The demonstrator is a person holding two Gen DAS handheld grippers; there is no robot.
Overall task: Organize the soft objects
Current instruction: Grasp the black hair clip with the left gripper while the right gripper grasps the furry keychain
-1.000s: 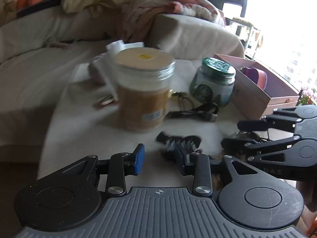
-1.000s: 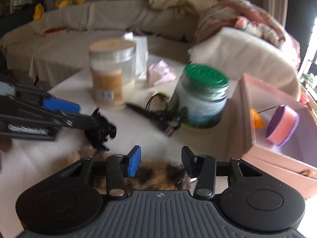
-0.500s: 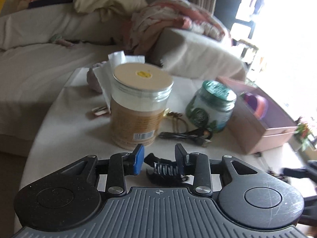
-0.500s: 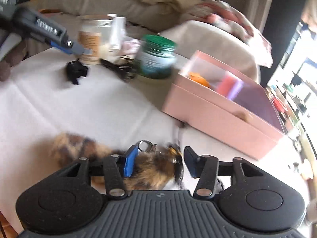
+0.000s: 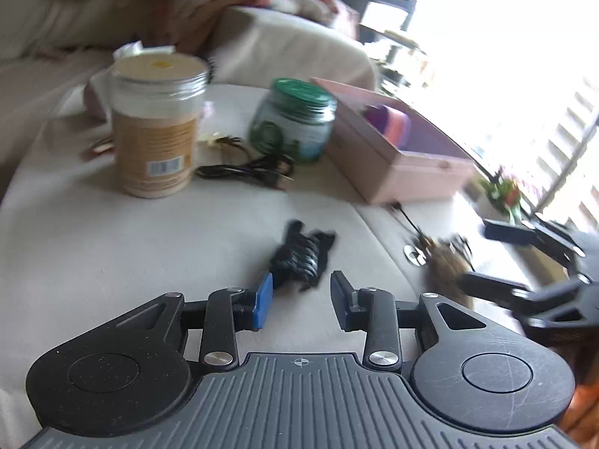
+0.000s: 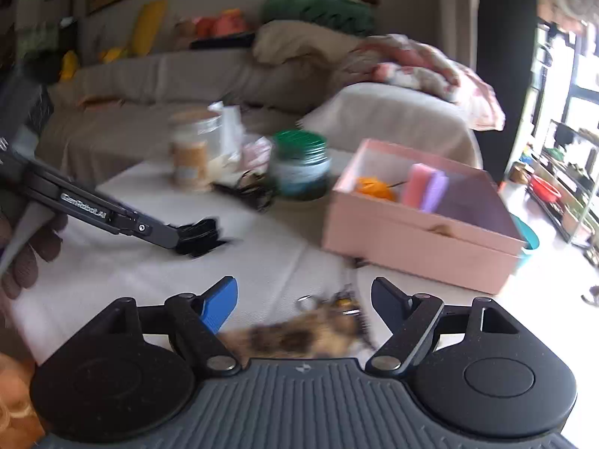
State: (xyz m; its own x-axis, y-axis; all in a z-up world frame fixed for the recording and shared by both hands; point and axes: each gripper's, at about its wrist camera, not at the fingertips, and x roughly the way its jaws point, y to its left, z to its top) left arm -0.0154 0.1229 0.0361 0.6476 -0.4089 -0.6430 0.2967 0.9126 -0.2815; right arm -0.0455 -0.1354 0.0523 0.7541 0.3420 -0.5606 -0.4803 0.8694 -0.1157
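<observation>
A black hair claw clip [image 5: 302, 254] lies on the white tablecloth just ahead of my open left gripper [image 5: 301, 295]; it also shows in the right wrist view [image 6: 198, 237]. A brown spotted fur keychain [image 6: 299, 336] with a metal ring lies between the fingers of my open right gripper [image 6: 305, 295], not pinched. It also shows in the left wrist view [image 5: 447, 265]. A pink open box [image 6: 419, 239] holds an orange item and pink and purple sponges [image 6: 425, 187].
A tan-labelled jar [image 5: 155, 127], a green-lidded jar [image 5: 294, 119] and a black cable [image 5: 249, 170] stand at the back of the table. A sofa with blankets is behind. The table edge runs along the right, next to the window.
My left gripper has opened wider and drawn back, the clip now lies ahead of its fingers. My right gripper has opened wider over the fur keychain and swung left.
</observation>
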